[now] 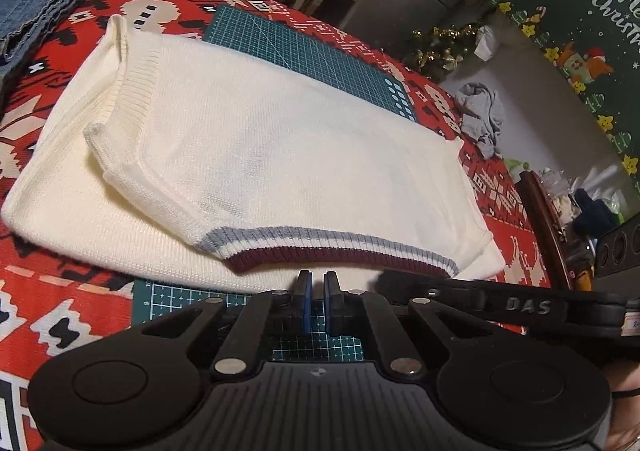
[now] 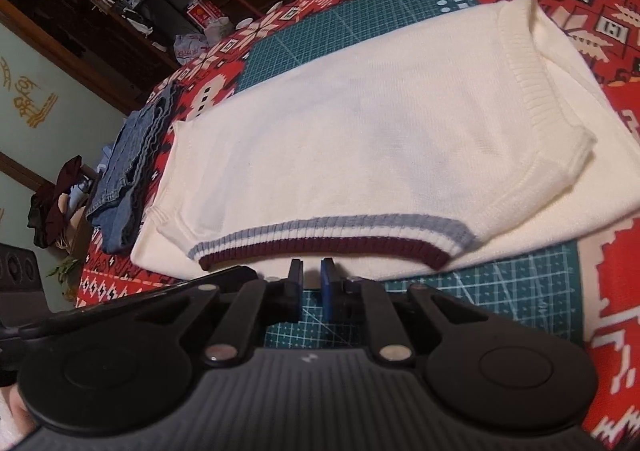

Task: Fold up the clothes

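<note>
Just ahead of both your grippers, the striped hem of the white knit sweater (image 1: 256, 155) runs crosswise, so its long axis lies side to side in front of you. Your left gripper (image 1: 316, 283) sits nearly shut, only a narrow slit between the blue pads, holding nothing and stopping just short of the maroon rib (image 1: 340, 251). Your right gripper (image 2: 311, 271) matches it: a slim gap, empty, just beside the same rib. Both are about equally near, and neither touches the knit as far as I can tell. Under the tips lies the green cutting mat (image 1: 180, 299) on the red patterned tablecloth (image 1: 52, 291). Beyond the hem, the sweater spreads across the middle of the table, sleeves folded in. Folded denim (image 2: 128, 179) rests at the far edge, well apart.
</note>
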Demonstrator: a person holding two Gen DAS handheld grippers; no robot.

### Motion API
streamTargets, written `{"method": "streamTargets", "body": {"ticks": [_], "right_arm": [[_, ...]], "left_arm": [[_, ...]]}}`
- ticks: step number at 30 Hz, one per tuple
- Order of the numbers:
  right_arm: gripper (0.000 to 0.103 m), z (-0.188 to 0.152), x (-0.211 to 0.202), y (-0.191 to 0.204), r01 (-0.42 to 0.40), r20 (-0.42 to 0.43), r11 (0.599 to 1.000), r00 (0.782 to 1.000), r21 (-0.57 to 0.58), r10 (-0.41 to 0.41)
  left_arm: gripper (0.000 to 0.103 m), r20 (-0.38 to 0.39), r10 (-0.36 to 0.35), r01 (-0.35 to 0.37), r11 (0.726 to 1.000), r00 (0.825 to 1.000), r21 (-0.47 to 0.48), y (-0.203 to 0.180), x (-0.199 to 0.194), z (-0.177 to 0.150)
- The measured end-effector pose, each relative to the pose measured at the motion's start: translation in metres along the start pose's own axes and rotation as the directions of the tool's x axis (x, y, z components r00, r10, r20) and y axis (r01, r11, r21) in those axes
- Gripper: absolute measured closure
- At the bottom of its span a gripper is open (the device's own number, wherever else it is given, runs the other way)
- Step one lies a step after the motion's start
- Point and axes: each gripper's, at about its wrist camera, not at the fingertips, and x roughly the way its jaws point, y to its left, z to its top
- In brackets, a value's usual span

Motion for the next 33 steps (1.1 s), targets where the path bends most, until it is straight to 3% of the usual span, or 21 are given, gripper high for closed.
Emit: {"method": "streamTargets", "body": {"ticks": [4,9,13,17,20,23,26,31,33], "right_arm": [[0.091,0.01,-0.038,-0.023,0.0,0.05,0.998,0.999,0.061,-0.003],[0.091,0.023,-0.081,-0.077,0.088,0.126,0.966,0.984,0.242,-0.122],[0.091,0.02,-0.079,-0.114,0.04,0.135,0.9,0.985,0.433,-0.108],[0.091,0.024,-0.068,-0.119,0.076,0.128,0.885,0.98,0.459,-0.15],[0.093,0.023,-0.067,-0.134,0.107,0.146,0.846,0.966,0.523,-0.212],[0.096,0.023,-0.073,-0.153,0.094,0.199,0.793,0.944,0.602,-0.263],[0.098,0.022,-0.076,-0.162,0.077,0.233,0.769,0.929,0.635,-0.286],[0.092,0.021,-0.086,-0.151,0.126,0.264,0.786,0.9,0.605,-0.348],[0.092,0.02,-0.089,-0.147,0.081,0.296,0.802,0.904,0.591,-0.309]], "left_arm": [[0.096,0.046,-0.008,0.008,1.0,0.999,0.01,-0.002,-0.01,0.001],[0.096,0.07,0.004,-0.007,0.999,0.998,0.037,-0.007,-0.013,0.001],[0.096,0.053,0.03,-0.031,0.999,0.998,0.035,-0.006,-0.008,0.0],[0.096,0.06,0.025,-0.026,0.999,0.998,0.019,-0.003,-0.01,0.0],[0.096,0.06,0.029,-0.029,1.0,0.998,-0.003,0.0,-0.01,0.0],[0.096,0.069,0.026,-0.026,1.0,0.997,-0.01,0.001,-0.011,0.002],[0.096,0.106,0.024,-0.022,0.999,0.994,-0.023,0.003,-0.019,0.004],[0.095,0.222,0.025,-0.009,0.997,0.975,-0.073,0.012,-0.049,0.013],[0.095,0.235,0.042,-0.013,0.992,0.971,-0.127,0.026,-0.06,0.021]]}}
